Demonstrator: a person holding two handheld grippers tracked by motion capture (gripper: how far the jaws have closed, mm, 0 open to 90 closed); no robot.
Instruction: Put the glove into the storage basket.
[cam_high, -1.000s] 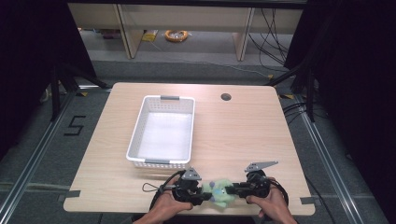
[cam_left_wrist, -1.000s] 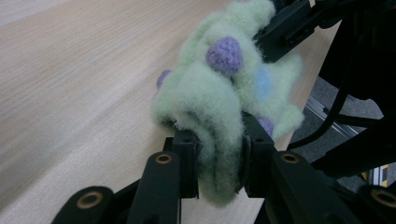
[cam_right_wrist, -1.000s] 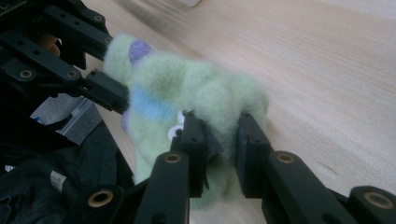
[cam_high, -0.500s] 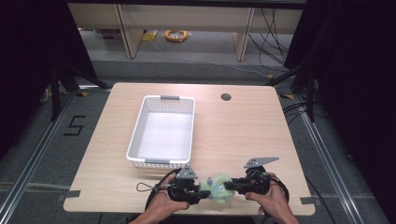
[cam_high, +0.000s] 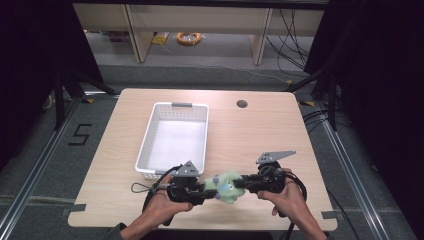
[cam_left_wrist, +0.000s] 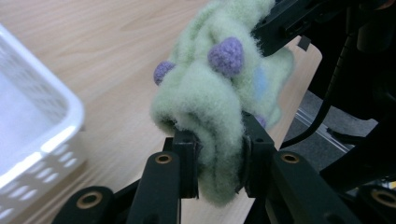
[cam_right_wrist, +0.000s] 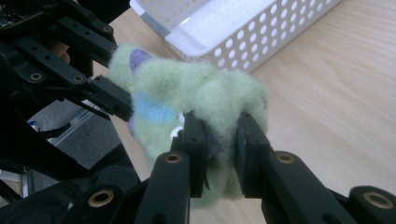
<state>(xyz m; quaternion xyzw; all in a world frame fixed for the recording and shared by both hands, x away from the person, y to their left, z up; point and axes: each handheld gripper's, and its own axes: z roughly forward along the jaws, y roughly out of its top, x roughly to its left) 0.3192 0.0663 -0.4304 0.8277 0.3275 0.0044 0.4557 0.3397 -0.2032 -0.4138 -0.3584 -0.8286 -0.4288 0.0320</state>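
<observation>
I have the plush toy (cam_high: 226, 186) pinched from both sides, over the near edge of the table (cam_high: 260, 135), just in front of the basket (cam_high: 175, 137). It is pale green and fuzzy, with small purple knobs on it and a light blue patch; the pile looks woolly and loose. In the left gripper view the left gripper (cam_left_wrist: 218, 158) has its jaws pressed into a thick fold of the toy (cam_left_wrist: 219, 93), so the fabric bulges out above and below the pads. In the right gripper view the right gripper (cam_right_wrist: 219, 149) is clamped the same way on the other end of the toy (cam_right_wrist: 187, 102), jaws narrow with green fluff squeezed between them. The toy hangs between the two, clear of the tabletop.
</observation>
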